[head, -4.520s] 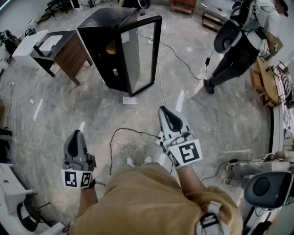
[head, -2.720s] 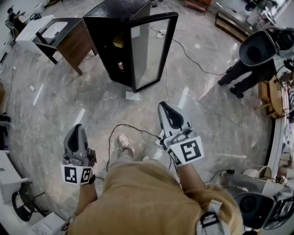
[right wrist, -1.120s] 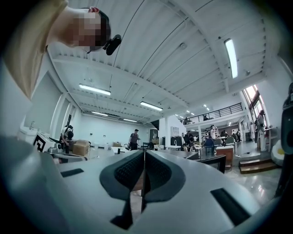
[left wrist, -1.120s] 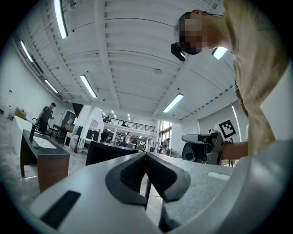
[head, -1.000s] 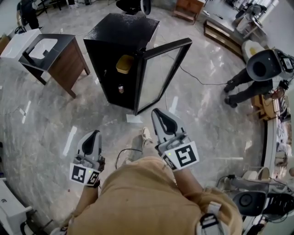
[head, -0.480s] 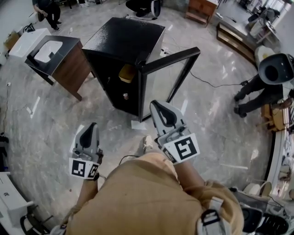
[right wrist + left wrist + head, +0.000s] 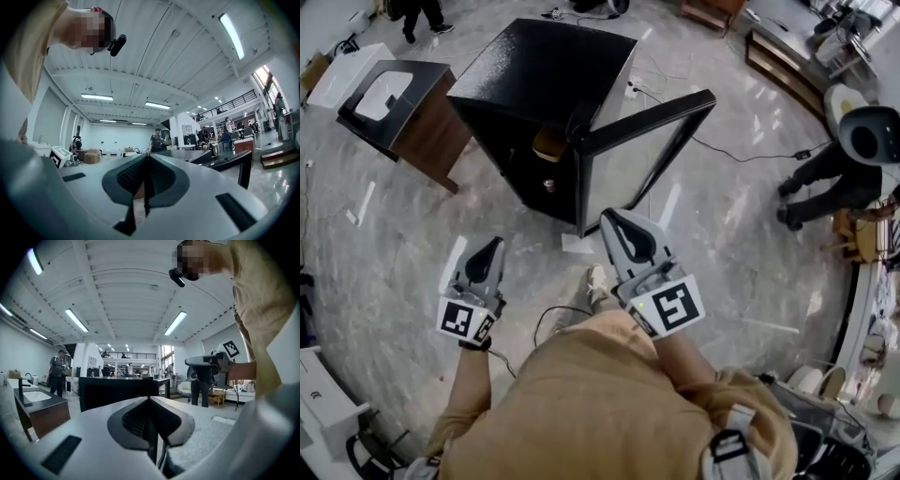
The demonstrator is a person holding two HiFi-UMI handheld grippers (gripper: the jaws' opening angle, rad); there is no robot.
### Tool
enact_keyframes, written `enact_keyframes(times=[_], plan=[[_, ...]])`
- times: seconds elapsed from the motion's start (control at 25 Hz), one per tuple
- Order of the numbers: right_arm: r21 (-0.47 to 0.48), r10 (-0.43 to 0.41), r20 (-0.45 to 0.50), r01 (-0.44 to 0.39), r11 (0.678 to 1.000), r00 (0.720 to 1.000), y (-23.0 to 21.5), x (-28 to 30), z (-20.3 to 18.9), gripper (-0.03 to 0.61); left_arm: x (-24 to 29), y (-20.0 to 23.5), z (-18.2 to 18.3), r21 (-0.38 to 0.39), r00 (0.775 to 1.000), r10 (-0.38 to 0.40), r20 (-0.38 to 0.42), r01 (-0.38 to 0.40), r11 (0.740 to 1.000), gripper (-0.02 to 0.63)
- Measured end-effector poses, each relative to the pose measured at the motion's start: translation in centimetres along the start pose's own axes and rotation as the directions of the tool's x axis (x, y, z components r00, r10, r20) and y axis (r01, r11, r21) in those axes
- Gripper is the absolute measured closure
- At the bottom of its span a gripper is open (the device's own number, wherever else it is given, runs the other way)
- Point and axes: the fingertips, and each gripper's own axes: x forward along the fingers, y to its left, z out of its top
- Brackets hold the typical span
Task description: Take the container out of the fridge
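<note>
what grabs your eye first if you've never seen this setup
The black fridge stands on the floor at top centre of the head view, its glass door swung open to the right and a yellow container showing on an upper shelf inside. Nearer the camera, the left gripper and the right gripper point toward it, both shut and empty.

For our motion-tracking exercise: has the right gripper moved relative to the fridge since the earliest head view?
Yes: the right gripper has advanced toward the fridge, its tip now close to the bottom of the open door.
</note>
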Motion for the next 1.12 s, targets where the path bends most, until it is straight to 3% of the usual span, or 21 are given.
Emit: enact_keyframes(times=[0.24, 0.4, 0.68, 1.12], plan=[[0.027, -0.009, -0.025, 0.01, 1.0, 1.0, -0.5, -0.2, -0.9, 0.572, 3.1, 1.2, -1.7, 0.052, 0.998, -0.024, -0.058, 0.027, 0.998, 0.606], [0.068, -0.035, -0.009, 0.036, 0.997, 0.999, -1.1, 0.4, -1.4, 0.572, 4.9, 2.7, -2.6, 0.072, 0.996, -0.037, -0.083, 0.043, 0.996, 0.54], [0.094, -0.059, -0.014, 0.06, 0.994, 0.998, -2.9, 0.7, -2.1, 0.572, 8.5, 3.9, -4.0, 0.123, 0.99, -0.049, -0.135, 0.066, 0.99, 0.532], [0.114, -0.064, -0.05, 0.069, 0.991, 0.997, -5.2, 2.5, -4.5, 0.572, 15.7, 6.3, -8.0, 0.243, 0.963, -0.097, -0.251, 0.159, 0.957, 0.508]])
